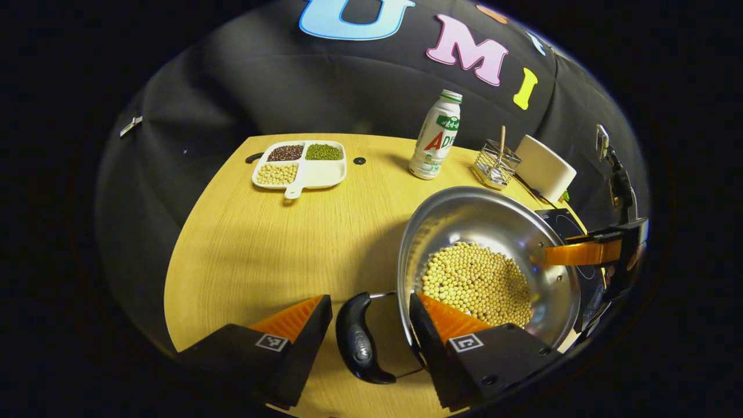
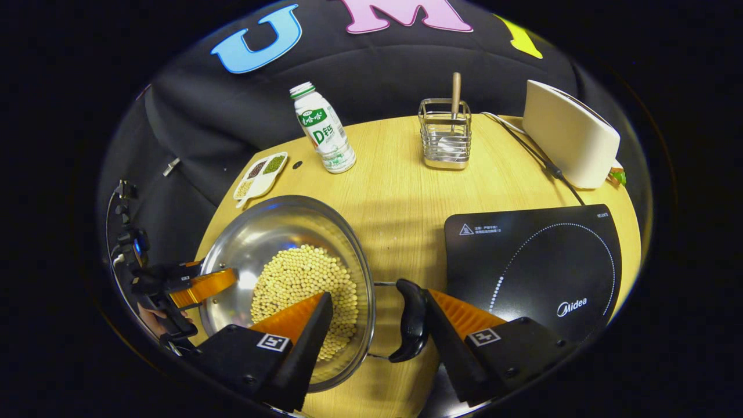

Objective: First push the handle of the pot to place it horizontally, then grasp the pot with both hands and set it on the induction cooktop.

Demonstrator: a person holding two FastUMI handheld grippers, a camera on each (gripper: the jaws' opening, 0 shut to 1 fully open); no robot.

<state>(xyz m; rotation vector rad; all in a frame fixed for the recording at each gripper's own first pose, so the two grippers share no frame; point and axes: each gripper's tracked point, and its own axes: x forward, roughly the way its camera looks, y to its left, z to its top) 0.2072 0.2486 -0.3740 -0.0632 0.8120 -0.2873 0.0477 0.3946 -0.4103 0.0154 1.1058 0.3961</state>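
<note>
Steel pot (image 1: 493,232) of pale beans (image 1: 476,284) on the table (image 1: 261,249), left of the cooktop (image 2: 540,261). Left gripper (image 1: 371,325) and right gripper (image 2: 377,319), both released, each straddle a black side handle (image 1: 357,339) at the rim.

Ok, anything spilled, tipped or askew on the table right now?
Nothing stands out. The beans are all inside the pot, the bottle stands upright, and the cooktop is bare.
</note>
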